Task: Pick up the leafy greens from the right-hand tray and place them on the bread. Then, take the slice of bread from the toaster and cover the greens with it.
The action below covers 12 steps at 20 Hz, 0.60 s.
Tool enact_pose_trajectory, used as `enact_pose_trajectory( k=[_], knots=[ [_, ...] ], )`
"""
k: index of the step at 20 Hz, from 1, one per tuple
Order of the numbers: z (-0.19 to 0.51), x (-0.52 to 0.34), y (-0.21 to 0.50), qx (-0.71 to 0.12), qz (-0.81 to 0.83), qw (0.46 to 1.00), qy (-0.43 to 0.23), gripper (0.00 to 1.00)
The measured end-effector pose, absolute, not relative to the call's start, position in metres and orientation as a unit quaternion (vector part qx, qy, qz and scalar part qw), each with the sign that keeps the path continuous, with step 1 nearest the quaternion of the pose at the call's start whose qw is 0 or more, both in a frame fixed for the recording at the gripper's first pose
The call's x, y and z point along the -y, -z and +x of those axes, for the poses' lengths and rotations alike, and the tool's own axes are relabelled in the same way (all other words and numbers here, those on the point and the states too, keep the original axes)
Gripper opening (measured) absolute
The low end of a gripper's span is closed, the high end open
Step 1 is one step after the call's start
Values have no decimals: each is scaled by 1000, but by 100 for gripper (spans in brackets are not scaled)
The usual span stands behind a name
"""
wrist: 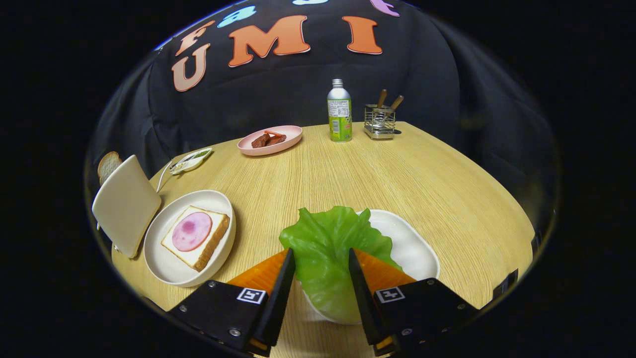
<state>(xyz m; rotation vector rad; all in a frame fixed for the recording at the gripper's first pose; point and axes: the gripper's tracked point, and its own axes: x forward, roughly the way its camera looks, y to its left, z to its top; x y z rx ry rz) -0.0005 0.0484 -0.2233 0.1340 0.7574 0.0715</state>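
step: grab lettuce (325,248) | gripper (322,258) jaws straddle leaf, seemingly touching (grip unconfirmed) | tip: squeeze mid-leaf, lift off tray (415,246), carry left to bread (196,237)

bottle (340,112): label is carrying fine print, too small to read.
marker tags (251,295): b/w square code is sitting on each finger body, no letters or nos.
gripper (321,254): fingers are flanking the leafy greens (330,228); can't tell if they're pressing.

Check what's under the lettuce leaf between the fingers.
Under the lettuce leaf sits a white tray, its rim showing right of the leaf. The tray's covered part is hidden. The hand-held gripper straddles the leaf.
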Motion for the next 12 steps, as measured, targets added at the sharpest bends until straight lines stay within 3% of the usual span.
enact_pose_trajectory(
  k=[2,7,8,9,12],
  knots=[
    [-1,-47,223,-371,76,925,-31,60],
    [0,-41,222,-369,80,926,-18,21],
    [0,-39,222,-368,78,926,-14,9],
    [0,-39,220,-368,73,927,-14,4],
    [4,-34,209,-351,56,935,-8,1]
  ],
)
